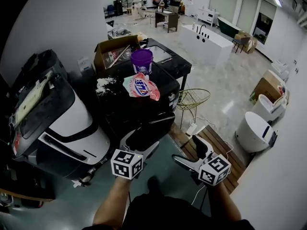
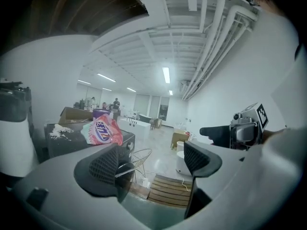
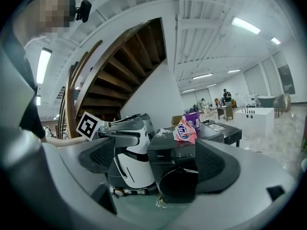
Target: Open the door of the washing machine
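While both hand-held grippers sit low and near in the head view, the black front-loading washing machine stands just beyond them, centre of scene. Left gripper: jaws apart, nothing between them. Right gripper: jaws also apart, empty, not touching the machine.

On the machine's top lie a pink plastic detergent bag and, just behind it, a purple round tub. An open brown cardboard box sits at the far left of the top. A white-and-black rounded appliance stands left of the machine.

The right gripper view alone shows the machine's front, with the round dark door low down between that gripper's jaws. Too dark to tell if it is shut or ajar. That view also catches the left gripper off to its left.

The left gripper view shows only the machine's right corner by its left jaw. Through the gap it looks at a yellow-green wire chair and a brown slatted wooden mat on the floor to the right. The head view shows both of these to the right of the machine.
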Tool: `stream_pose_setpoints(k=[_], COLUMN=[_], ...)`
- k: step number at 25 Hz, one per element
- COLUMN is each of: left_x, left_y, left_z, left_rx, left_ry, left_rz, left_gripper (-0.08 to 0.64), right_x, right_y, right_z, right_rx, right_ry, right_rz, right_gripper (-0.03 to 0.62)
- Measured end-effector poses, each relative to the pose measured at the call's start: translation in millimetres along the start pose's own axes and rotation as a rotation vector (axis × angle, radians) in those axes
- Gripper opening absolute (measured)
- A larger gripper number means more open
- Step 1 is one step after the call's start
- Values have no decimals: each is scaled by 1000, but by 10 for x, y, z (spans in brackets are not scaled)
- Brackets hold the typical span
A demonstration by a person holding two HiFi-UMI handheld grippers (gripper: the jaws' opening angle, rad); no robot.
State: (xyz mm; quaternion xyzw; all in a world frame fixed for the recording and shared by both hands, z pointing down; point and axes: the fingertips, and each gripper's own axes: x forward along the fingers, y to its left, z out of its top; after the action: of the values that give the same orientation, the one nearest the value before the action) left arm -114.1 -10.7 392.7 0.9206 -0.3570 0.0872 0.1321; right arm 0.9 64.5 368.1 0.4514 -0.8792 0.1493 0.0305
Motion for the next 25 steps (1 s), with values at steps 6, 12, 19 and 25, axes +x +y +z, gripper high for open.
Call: stream_pose_setpoints(k=[6, 12, 19, 25], left_x=[452, 659, 870, 1281], left_y=[462, 770, 943, 901], left_z=[155, 265, 182, 95], left_rx=[-15, -3, -38, -55], left_ry=[11, 1, 31, 78], left_rz=[-41, -66, -56, -34], left_gripper=[445, 445, 445, 445], right_x=[619, 1025, 1245, 1331], right_y=[-394, -552, -759, -1146], right_z=[153, 209, 212, 114], right_rx=[19, 11, 32, 77], right_ry=[34, 70, 96, 126], right_rz=[-18, -12, 28, 95], right_gripper=[532, 532, 531, 530])
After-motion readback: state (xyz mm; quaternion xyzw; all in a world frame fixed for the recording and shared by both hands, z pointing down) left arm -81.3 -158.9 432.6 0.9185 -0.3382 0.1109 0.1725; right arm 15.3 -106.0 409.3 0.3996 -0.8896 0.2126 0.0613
